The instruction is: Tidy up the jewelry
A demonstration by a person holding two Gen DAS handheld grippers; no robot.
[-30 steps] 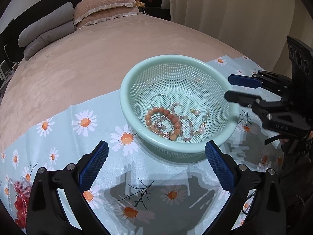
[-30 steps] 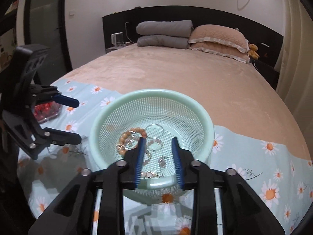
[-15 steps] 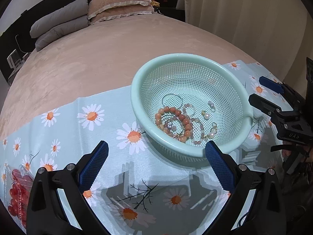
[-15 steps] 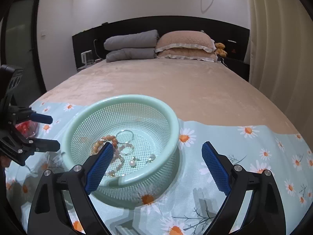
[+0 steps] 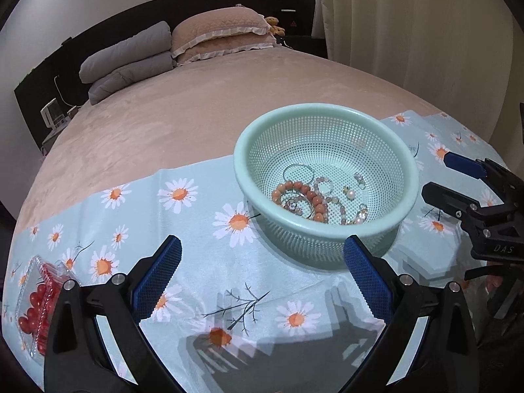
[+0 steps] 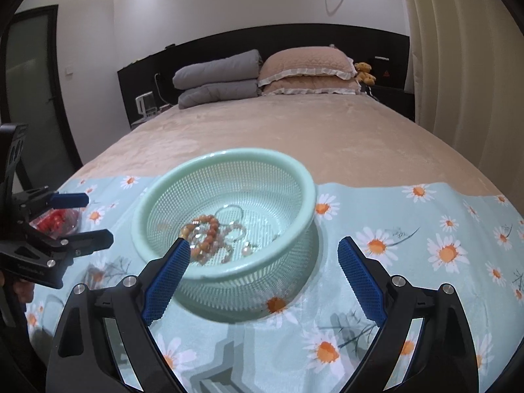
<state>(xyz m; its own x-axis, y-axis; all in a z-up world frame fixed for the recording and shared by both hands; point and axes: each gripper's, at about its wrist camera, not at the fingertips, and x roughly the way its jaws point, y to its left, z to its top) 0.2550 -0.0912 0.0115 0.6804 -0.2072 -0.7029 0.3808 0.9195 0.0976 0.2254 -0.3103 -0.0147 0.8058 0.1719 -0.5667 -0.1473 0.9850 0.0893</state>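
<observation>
Basket [image 5: 327,177]: mint-green mesh bowl, upright on the daisy cloth [image 5: 203,262] spread over the foot of the bed [image 5: 196,114].
Jewelry [image 5: 314,196]: heaped on the basket floor, toward the near wall in the left wrist view.
Bead bracelet [image 5: 306,196]: orange-brown beads, lying among paler bead strands and small clear pieces.
Metal ring [image 5: 298,172]: thin hoop, just beyond the bead bracelet.
Pearl piece [image 5: 351,194]: small, right of the bracelet, apart from the main heap.
Left claw [image 5: 262,267]: jaws spread wide, nothing between them; above the cloth, short of the basket.
Right claw [image 6: 263,267]: jaws spread wide, nothing gripped; tip of its left finger overlaps the near rim of the basket in the right wrist view, contact not determinable.
Left wrist view only: right claw seen from the side at the right edge, near the basket wall; a clear box of red fruit [image 5: 36,304] in full at the cloth's left edge.
Right wrist view only: left claw seen at the left edge, well clear of the basket; fruit box partly hidden behind it; door [image 6: 29,98] on the left.
Both views: grey pillows [image 6: 217,77], pink pillows [image 6: 306,68], small teddy bear [image 6: 364,72] and dark headboard [image 6: 294,37]; curtain [image 5: 409,32] on the right.
</observation>
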